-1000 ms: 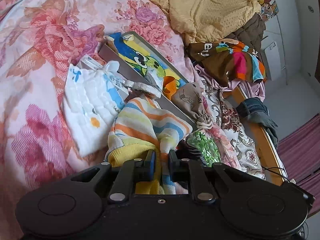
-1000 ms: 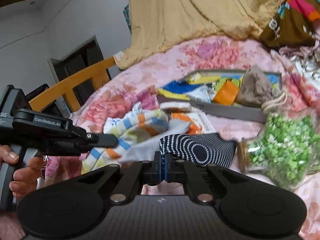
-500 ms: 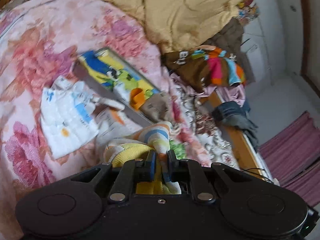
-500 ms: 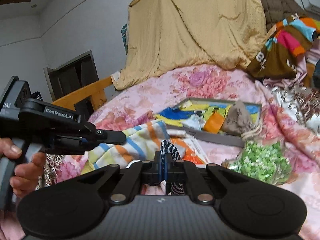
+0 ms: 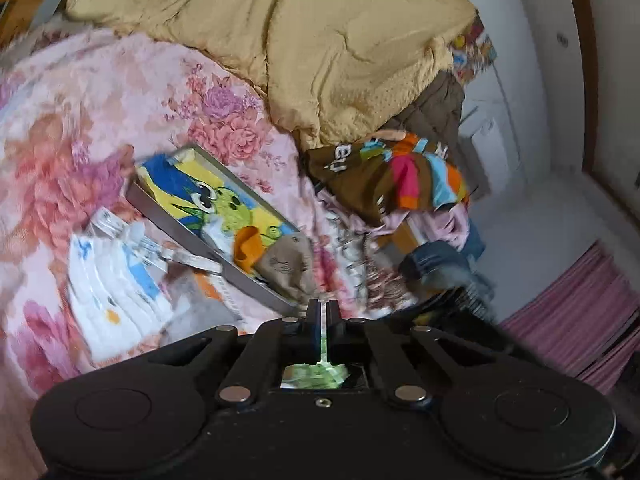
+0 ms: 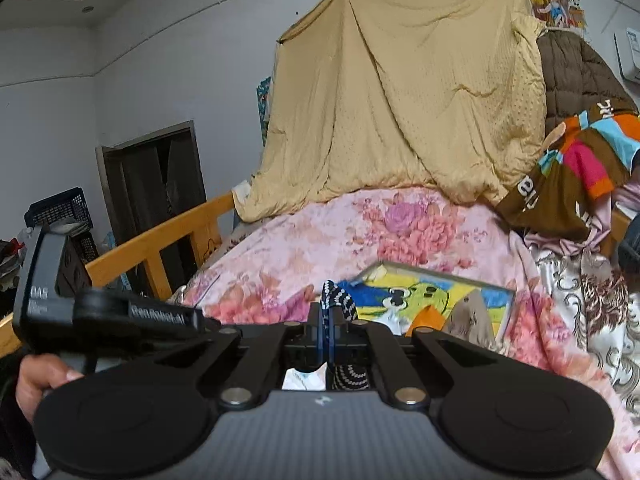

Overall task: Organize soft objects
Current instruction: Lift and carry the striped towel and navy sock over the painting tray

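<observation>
On the left side of the bed, the white diaper pack lay just beside the tray's long wall. The tray sat mid-bed, holding the cartoon cloth, an orange piece and the tan pouch at its near end.

My left gripper had its fingers drawn almost together, with only a sliver of light between them and nothing visibly pinched. A second ago the striped knit hung there; it was gone from both views, and I could not tell where it landed. That was the first risk: a soft thing dropped off the bed edge, out of sight.

My right gripper was clamped on the black-and-white patterned cloth, which had been lifted clear of the bedding since the earlier frame. Only a thin fold was held, so I judged it could slip free on the way to the tray, or drape over the tray wall rather than settle inside.
</observation>
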{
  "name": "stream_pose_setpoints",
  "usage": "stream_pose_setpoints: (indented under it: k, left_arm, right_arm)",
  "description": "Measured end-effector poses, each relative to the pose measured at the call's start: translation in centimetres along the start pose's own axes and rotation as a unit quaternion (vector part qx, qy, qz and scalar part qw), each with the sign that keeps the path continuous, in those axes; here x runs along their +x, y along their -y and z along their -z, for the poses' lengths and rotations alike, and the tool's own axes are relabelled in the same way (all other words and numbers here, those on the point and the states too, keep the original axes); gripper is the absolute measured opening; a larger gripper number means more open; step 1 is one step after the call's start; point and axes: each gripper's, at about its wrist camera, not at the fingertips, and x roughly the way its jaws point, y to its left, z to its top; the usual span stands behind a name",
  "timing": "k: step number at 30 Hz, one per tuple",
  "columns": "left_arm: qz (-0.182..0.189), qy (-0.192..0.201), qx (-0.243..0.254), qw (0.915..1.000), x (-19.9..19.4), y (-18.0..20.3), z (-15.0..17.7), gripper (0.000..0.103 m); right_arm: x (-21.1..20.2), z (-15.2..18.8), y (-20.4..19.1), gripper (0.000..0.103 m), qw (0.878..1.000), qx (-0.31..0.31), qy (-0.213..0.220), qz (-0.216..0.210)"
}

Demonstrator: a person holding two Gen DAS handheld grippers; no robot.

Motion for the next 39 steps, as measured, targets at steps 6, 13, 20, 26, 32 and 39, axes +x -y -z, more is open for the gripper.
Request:
stream_pose_setpoints:
  k: [6, 13, 20, 26, 32, 39]
  left_arm:
    - [-0.028, -0.119, 0.016, 0.9923, 3.6, -2.4, 1.8, 0.012]
    - [-0.102, -0.182, 0.126, 0.9698, 6.3, -2.1, 4.4, 0.042]
    - [-0.190, -0.267, 0.185, 0.9267, 9.5, -2.1, 7.2, 0.059]
    - [-0.220, -0.307, 0.262, 0.8880, 11.7, -1.8, 10.3, 0.060]
    - [-0.210, -0.305, 0.271, 0.8889, 11.5, -1.7, 10.5, 0.016]
    - [-0.190, -0.254, 0.207, 0.9255, 9.8, -0.3, 8.2, 0.007]
  right_arm:
    - [1.3, 0.5, 0.3, 0.003, 1.000, 0.003, -0.007, -0.001]
    - [2.5, 1.3, 1.9, 0.003, 0.999, 0.028, -0.008, -0.018]
    - [4.1, 1.6, 3.7, 0.003, 0.996, 0.072, -0.022, -0.048]
    - [4.7, 0.1, 3.4, 0.003, 0.996, 0.057, -0.011, -0.070]
    - [5.5, -0.1, 4.4, 0.003, 0.995, 0.070, 0.004, -0.070]
    - [6.8, 0.4, 5.4, 0.003, 0.994, 0.086, -0.007, -0.061]
